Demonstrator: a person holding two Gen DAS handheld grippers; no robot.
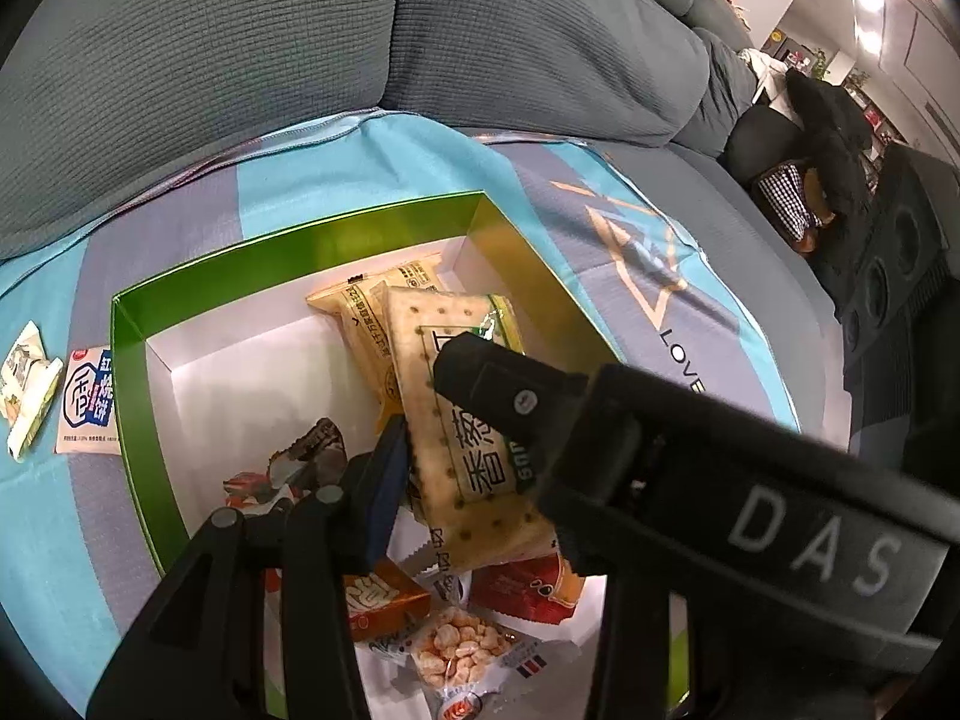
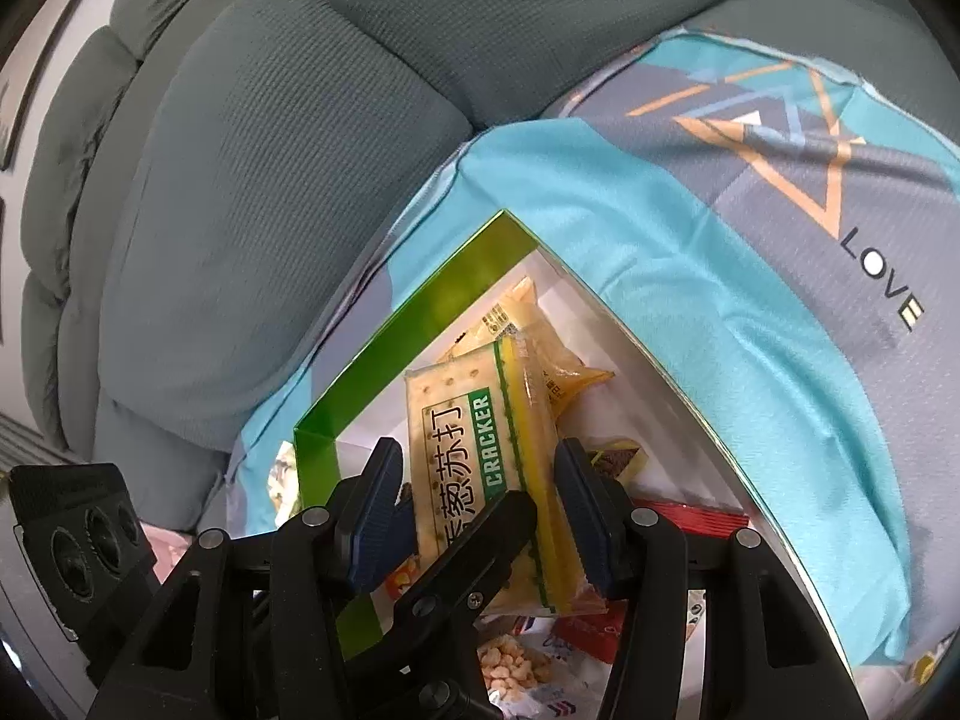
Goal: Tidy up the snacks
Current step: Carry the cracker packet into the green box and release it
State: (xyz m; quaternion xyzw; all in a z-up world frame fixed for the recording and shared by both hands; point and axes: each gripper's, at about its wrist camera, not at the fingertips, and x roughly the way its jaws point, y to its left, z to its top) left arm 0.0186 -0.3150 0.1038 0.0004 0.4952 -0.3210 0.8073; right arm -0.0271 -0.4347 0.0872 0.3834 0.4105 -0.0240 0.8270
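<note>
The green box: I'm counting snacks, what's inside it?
Green box holds the cracker pack, a yellow packet, peanuts and red packets; anything beneath them is hidden.

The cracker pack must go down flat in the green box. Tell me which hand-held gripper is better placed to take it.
Right, probably. The right hand-held gripper is open, its pads flanking the cracker pack, centred over the green box.

Both wrist cameras looked steeply down from close above into the green box (image 1: 300, 234) (image 2: 414, 312), sharing its cracker packet (image 1: 444, 420) (image 2: 480, 420) and the sofa behind.
</note>
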